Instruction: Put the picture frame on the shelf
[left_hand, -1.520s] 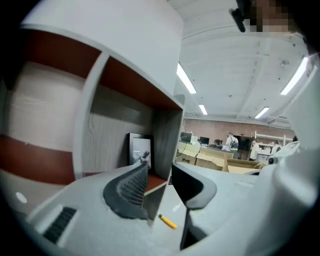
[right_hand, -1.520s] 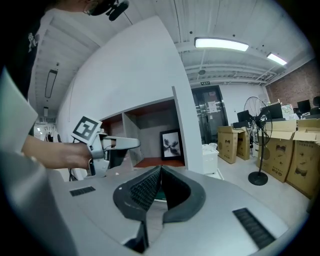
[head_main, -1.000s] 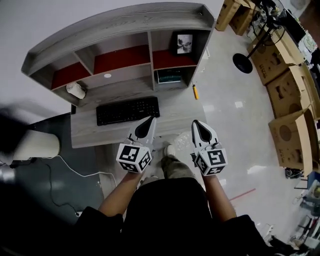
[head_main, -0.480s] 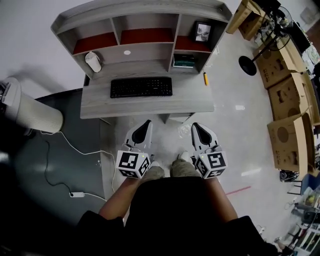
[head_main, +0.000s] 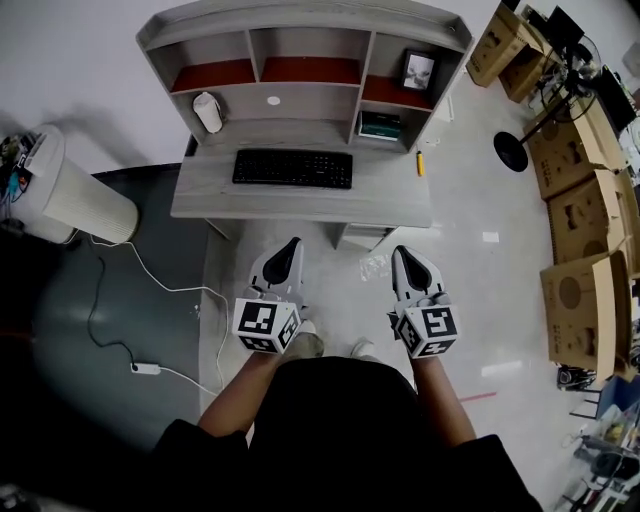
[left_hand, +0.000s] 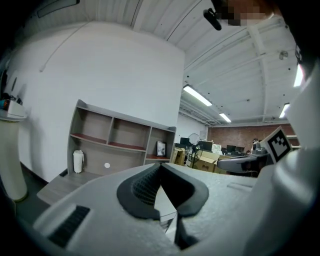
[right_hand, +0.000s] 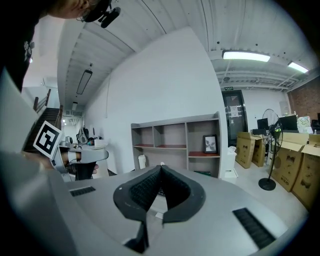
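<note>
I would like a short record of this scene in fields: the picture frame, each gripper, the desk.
Picture frame: stands in the right compartment of the shelf
Left gripper: shut, empty, short of the desk
Right gripper: shut, empty, short of the desk
Desk: holds a keyboard

Frame (head_main: 418, 70) photo too small to tell. Yellow item (head_main: 420, 164) at desk (head_main: 300, 205) right edge, white dot (head_main: 274, 100) on shelf (head_main: 300, 22): too small to name. Boxes (head_main: 585, 300) cut by right edge. Legs hidden under torso. Left gripper view: left gripper (left_hand: 160, 166) jaws hide near desk. Right gripper view: right gripper (right_hand: 161, 167) jaws cover nearly all the keyboard (head_main: 292, 168), most of desk too.
</note>
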